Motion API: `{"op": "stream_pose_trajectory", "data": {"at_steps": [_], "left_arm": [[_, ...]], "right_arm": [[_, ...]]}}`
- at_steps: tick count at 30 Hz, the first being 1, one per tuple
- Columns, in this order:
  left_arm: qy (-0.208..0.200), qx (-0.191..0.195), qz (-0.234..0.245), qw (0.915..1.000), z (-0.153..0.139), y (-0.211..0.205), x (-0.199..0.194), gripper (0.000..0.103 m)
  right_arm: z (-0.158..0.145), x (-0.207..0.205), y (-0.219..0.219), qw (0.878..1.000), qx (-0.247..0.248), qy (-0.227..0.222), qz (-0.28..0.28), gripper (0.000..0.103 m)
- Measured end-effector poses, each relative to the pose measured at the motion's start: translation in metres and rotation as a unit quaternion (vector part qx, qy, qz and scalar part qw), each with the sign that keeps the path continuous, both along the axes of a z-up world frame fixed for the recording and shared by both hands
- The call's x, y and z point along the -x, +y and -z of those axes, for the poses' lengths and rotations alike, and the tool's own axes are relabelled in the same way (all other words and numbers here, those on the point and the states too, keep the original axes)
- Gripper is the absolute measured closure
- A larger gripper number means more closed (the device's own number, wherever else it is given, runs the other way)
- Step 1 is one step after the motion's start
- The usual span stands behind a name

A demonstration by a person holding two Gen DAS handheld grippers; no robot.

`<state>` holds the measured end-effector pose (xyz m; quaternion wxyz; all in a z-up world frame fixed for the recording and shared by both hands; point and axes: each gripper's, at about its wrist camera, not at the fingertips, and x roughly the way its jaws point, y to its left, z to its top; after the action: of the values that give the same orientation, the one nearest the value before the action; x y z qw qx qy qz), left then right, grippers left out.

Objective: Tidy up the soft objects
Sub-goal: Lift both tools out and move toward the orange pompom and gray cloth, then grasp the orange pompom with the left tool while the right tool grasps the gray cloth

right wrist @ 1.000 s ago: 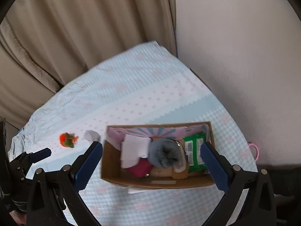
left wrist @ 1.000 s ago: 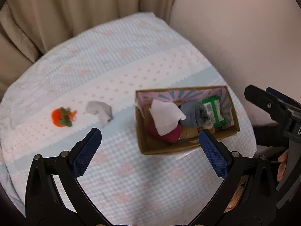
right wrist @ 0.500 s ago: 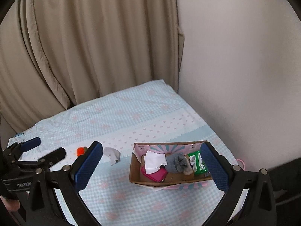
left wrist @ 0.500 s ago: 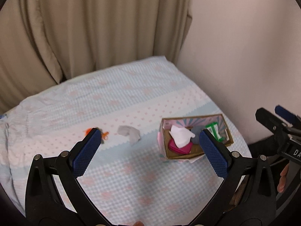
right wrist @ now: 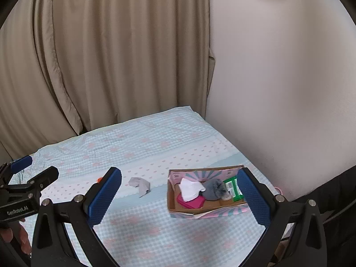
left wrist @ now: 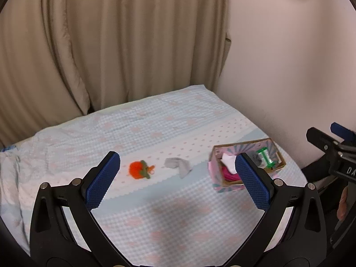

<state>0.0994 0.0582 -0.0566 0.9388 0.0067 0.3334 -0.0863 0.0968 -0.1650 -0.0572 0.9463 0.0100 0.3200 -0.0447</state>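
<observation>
A cardboard box (right wrist: 178, 204) with pink patterned flaps sits on the bed at the right; inside lie a white cloth (right wrist: 190, 188), a magenta item (right wrist: 192, 202), a grey fuzzy sock (right wrist: 214, 189) and a green packet (right wrist: 232, 188). The same box (left wrist: 217, 179) shows in the left wrist view. A loose grey cloth (left wrist: 179, 165) (right wrist: 140, 184) and an orange plush fruit (left wrist: 139, 169) lie on the blanket left of it. My left gripper (left wrist: 178, 179) and right gripper (right wrist: 179, 197) hang open well above the bed, holding nothing.
The bed carries a light blue and pink checked blanket (left wrist: 173, 218). Beige curtains (right wrist: 100, 55) hang behind it and a pale wall (right wrist: 278, 77) runs along its right side. A pink ring (right wrist: 278, 189) lies by the wall. A person's fingers (left wrist: 342, 204) hold the right gripper handle.
Both grippers have pulled up and back from the bed, so the box and loose items look smaller and farther. Both stay open and the objects have not moved.
</observation>
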Motion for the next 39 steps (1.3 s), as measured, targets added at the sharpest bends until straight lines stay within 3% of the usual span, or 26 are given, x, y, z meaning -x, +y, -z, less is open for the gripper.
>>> {"op": "stream_pose_trajectory", "data": {"at_steps": [8, 14, 19, 28, 34, 39], "left_arm": [[0.018, -0.018, -0.016, 0.9995, 0.040, 0.059, -0.032, 0.000], [0.045, -0.022, -0.028, 0.9983, 0.103, 0.094, -0.077, 0.000], [0.072, -0.005, -0.034, 0.9968, 0.175, 0.113, -0.122, 0.000], [0.088, -0.003, -0.028, 0.9957, 0.299, 0.109, -0.186, 0.000], [0.099, -0.019, -0.029, 0.9945, 0.361, 0.092, -0.210, 0.003], [0.108, -0.018, -0.038, 0.9932, 0.396, 0.089, -0.231, 0.010]], "right_arm": [[0.031, -0.027, 0.050, 0.999, -0.044, 0.009, -0.023, 0.000], [0.081, -0.074, 0.085, 0.997, -0.054, 0.025, -0.055, 0.000], [0.142, -0.120, 0.110, 0.995, -0.058, 0.038, -0.071, 0.000], [0.278, -0.198, 0.131, 0.992, -0.056, 0.088, -0.070, 0.000], [0.349, -0.230, 0.132, 0.992, -0.019, 0.110, -0.054, 0.000], [0.391, -0.256, 0.126, 0.990, -0.020, 0.131, -0.049, 0.000]]}}
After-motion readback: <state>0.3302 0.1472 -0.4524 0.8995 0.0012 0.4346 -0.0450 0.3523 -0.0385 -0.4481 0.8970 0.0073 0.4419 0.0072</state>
